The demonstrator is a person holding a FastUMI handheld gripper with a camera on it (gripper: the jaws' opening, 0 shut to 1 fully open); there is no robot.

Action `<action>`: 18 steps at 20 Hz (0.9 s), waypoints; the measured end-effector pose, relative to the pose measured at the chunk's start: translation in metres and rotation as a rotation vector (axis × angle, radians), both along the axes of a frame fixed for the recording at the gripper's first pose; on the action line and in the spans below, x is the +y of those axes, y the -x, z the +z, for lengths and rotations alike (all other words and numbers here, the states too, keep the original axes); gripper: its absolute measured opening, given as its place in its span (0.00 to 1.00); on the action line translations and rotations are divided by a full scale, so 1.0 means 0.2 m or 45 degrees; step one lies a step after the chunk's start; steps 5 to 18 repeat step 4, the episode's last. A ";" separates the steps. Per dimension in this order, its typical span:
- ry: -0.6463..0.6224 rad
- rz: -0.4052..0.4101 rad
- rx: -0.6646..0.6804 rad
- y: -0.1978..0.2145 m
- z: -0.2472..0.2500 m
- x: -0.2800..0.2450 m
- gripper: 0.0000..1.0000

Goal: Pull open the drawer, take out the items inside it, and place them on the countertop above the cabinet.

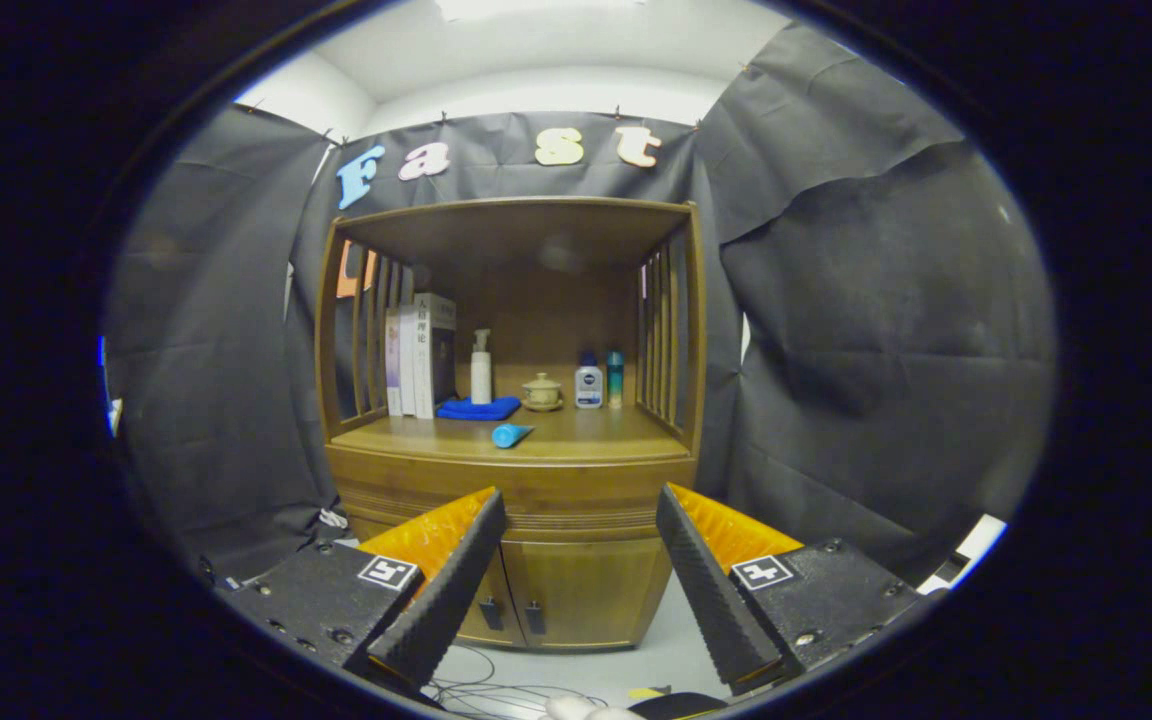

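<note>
1. The gripper (pixel 581 540) hangs in the air in front of the wooden cabinet (pixel 576 580), its fingers (pixel 446 590) spread wide apart with nothing between them.
2. Between and just beyond the fingers is the cabinet's front: a grooved band that seems to be the drawer (pixel 576 505), closed, and below it two doors with small dark handles (pixel 511 612).
3. Above the drawer lies the bench (pixel 596 435), the countertop of the cabinet, roofed by a wooden shelf frame with slatted sides.
4. Near the bench's front edge a blue tube (pixel 511 434) lies on its side.
5. Further back, from the left: upright books (pixel 421 355), a white pump bottle (pixel 481 368) behind a folded blue cloth (pixel 478 408), a small lidded pot (pixel 542 392), a white bottle with a blue cap (pixel 589 383) and a teal bottle (pixel 615 378) just beside it.
6. Cables (pixel 476 688) lie on the pale floor below the fingers.
</note>
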State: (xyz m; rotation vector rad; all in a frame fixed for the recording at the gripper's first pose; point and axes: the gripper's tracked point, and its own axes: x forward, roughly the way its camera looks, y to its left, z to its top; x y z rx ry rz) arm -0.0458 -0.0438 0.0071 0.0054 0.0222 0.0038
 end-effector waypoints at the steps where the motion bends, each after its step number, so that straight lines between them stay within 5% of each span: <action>1: 0.003 0.003 -0.001 0.00 0.00 0.00 0.99; 18: 0.005 0.006 -0.004 0.00 0.01 0.02 0.99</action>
